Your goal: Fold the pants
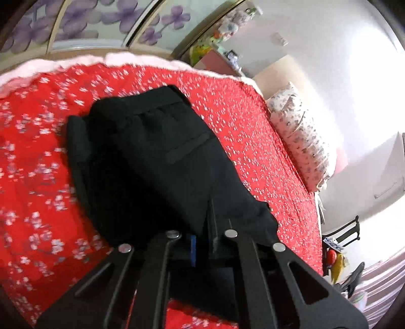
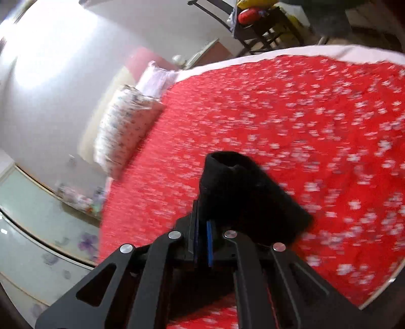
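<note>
The black pants (image 1: 152, 157) lie on a red bed cover with white flowers (image 1: 38, 177). The waistband is at the far end and the cloth drapes back over my left gripper (image 1: 202, 227), which is shut on the near end of the pants. In the right wrist view my right gripper (image 2: 202, 217) is shut on another bunched black part of the pants (image 2: 243, 192), held above the red cover (image 2: 303, 114). Cloth hides the fingertips of both grippers.
A flowered pillow (image 1: 301, 134) lies at the head of the bed by the white wall; it also shows in the right wrist view (image 2: 124, 129). A wardrobe with purple flowers (image 1: 83, 17) stands beyond the bed. A dark chair with clutter (image 2: 260, 22) stands past the bed edge.
</note>
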A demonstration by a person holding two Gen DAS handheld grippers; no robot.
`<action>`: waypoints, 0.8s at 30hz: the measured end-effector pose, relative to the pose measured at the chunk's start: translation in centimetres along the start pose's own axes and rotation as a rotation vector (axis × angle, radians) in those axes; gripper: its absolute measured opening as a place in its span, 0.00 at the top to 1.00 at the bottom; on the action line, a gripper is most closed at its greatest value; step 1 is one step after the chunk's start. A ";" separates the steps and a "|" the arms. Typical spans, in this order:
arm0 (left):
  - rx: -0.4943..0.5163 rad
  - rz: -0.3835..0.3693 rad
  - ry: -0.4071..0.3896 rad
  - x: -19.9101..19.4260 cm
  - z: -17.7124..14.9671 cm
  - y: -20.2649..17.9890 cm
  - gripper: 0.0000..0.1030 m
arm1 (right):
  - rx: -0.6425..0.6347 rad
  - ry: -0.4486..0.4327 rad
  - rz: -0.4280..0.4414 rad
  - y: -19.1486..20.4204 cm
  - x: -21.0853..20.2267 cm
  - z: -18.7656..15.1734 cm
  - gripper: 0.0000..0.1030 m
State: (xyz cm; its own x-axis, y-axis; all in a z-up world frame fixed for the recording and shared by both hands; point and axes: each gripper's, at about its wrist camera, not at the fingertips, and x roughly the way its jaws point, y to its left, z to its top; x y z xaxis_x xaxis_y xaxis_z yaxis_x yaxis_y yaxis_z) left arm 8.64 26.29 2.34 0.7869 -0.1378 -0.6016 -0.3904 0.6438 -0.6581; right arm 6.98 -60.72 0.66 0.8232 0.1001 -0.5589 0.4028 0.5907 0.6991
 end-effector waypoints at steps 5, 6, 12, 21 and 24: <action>-0.061 0.054 0.046 2.2 -1.6 3.0 0.88 | 0.087 0.086 -0.106 -5.1 1.8 -2.5 0.96; -0.065 0.047 0.040 2.1 -1.7 3.2 0.88 | 0.076 0.088 -0.115 -4.9 1.7 -2.6 0.95; 0.037 0.106 -0.109 -1.4 -2.6 1.8 0.46 | -0.023 0.026 -0.284 -2.3 -2.2 -2.6 0.83; 0.300 0.036 -0.372 -5.9 -9.1 -5.7 0.06 | -0.754 0.116 0.101 19.5 1.2 -9.2 0.82; 0.455 0.015 -0.379 -4.1 -11.9 -6.9 0.05 | -0.919 0.330 0.297 28.4 7.4 -15.2 0.82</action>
State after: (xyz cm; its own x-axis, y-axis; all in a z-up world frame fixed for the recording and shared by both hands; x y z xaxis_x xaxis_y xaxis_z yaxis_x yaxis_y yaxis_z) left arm 2.42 13.43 3.95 0.9314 0.0990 -0.3504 -0.2249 0.9132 -0.3398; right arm 18.41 -31.01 9.57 0.6325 0.4763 -0.6108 -0.3771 0.8782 0.2943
